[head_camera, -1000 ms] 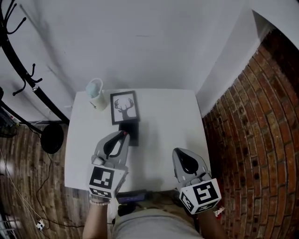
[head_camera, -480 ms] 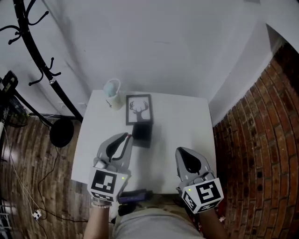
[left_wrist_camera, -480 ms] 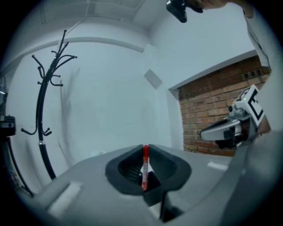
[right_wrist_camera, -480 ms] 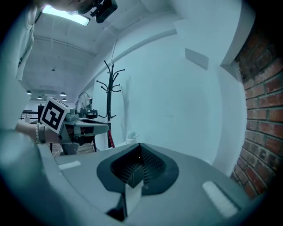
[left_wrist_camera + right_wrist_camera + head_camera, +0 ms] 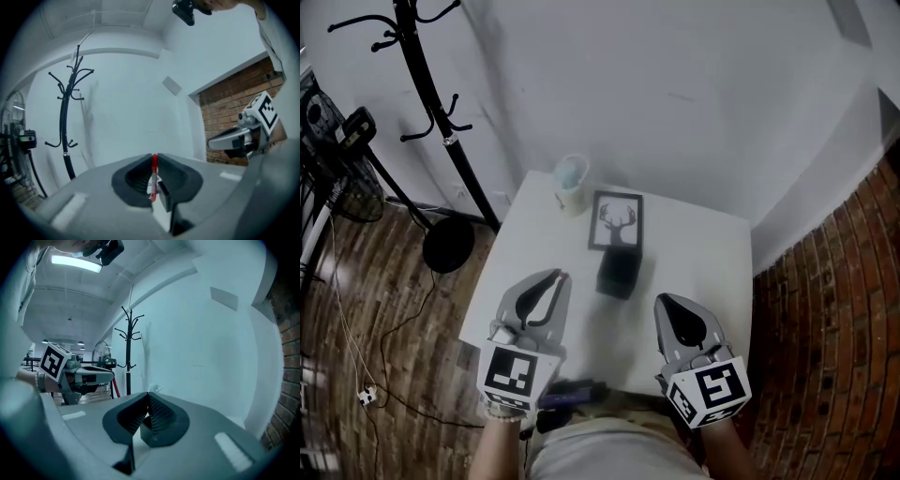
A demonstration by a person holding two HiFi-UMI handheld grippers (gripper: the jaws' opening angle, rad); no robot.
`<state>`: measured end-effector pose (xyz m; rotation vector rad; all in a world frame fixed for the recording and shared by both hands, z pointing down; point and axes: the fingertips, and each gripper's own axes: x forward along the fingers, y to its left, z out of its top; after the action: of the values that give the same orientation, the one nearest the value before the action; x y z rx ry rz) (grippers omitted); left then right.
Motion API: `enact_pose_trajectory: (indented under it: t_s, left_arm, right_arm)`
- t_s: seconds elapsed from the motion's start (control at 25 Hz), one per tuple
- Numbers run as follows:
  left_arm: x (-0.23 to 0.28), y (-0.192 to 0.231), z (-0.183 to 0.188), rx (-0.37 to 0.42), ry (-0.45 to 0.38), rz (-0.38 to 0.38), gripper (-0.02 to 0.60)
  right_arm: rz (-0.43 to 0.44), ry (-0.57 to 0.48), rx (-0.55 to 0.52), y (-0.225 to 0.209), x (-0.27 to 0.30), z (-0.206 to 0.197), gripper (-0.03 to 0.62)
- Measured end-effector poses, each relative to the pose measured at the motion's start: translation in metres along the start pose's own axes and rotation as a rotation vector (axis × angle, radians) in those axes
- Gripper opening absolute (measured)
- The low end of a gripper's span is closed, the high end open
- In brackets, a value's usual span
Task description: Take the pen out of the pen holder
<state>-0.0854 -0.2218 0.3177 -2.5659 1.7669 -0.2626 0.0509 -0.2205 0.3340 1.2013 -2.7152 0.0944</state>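
Grips the pen (image 5: 153,174), red and upright, pinched between the jaws of the left gripper (image 5: 555,281). Clear of the pen holder (image 5: 619,274), so out already by the look of it. Puts that black pen holder at about 3 o'clock of the left gripper's tip, near but apart, on the white counter (image 5: 712,262). Shows nothing in the right gripper (image 5: 667,305): clenched on itself, empty, hovering at 4 o'clock of the pen holder. Can't tell if more pens stand in the pen holder, too dark from above.

To do it well, probably: hold the clench firm so the thin barrel doesn't swivel, and lift straight along the pen's axis. Avoid dragging the light pen holder or knocking the picture frame (image 5: 616,222) just behind it at 12 o'clock. Leave the right gripper free to pin the pen holder if it tips.

Counts: 1 pen seen, 1 pen holder, 1 picture frame with a deer, 1 cup (image 5: 572,184) at 10 o'clock of the frame, 1 coat rack (image 5: 427,84) on the floor at 10 o'clock of the counter, 2 grippers.
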Motion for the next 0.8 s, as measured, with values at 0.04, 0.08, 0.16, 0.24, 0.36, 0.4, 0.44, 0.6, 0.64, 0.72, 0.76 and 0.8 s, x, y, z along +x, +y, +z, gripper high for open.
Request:
enact_pose_trajectory:
  t_s: [0.04,0.08,0.16,0.24,0.36,0.4,0.44,0.6,0.64,0.72,0.76,0.8]
  left_arm:
    - [-0.004,0.003,0.0,0.003,-0.002,0.012,0.029]
    - [-0.007,0.005,-0.001,-0.001,0.002,0.023,0.029]
    - [-0.016,0.01,-0.002,-0.006,0.007,0.046,0.029]
    - [-0.024,0.016,-0.002,0.013,0.0,0.066,0.029]
    - [-0.037,0.026,-0.005,-0.004,0.008,0.104,0.029]
    - [-0.042,0.029,-0.005,-0.008,0.009,0.115,0.029]
    - [-0.046,0.031,-0.007,-0.014,0.013,0.125,0.029]
    - [-0.063,0.043,-0.013,-0.02,0.018,0.162,0.029]
    - [-0.067,0.046,-0.014,-0.03,0.023,0.173,0.029]
    - [-0.076,0.051,-0.017,-0.04,0.03,0.192,0.029]
    - [-0.08,0.053,-0.019,-0.037,0.031,0.2,0.029]
    - [-0.084,0.055,-0.02,-0.03,0.029,0.206,0.029]
  right_arm:
    - [0.012,-0.002,-0.002,0.003,0.003,0.001,0.003]
    - [0.025,-0.003,-0.004,0.007,0.005,0.002,0.003]
    - [0.05,-0.006,-0.009,0.014,0.01,0.004,0.003]
    - [0.075,-0.008,-0.015,0.022,0.015,0.005,0.003]
    - [0.111,-0.008,-0.025,0.035,0.024,0.007,0.003]
    - [0.123,-0.007,-0.028,0.04,0.026,0.007,0.003]
    - [0.135,-0.006,-0.031,0.045,0.029,0.007,0.003]
    - [0.18,0.0,-0.041,0.063,0.039,0.005,0.003]
    - [0.19,0.0,-0.043,0.067,0.041,0.005,0.003]
    - [0.209,0.002,-0.047,0.076,0.045,0.006,0.003]
    - [0.217,0.003,-0.049,0.079,0.047,0.006,0.003]
    - [0.225,0.003,-0.052,0.083,0.049,0.007,0.003]
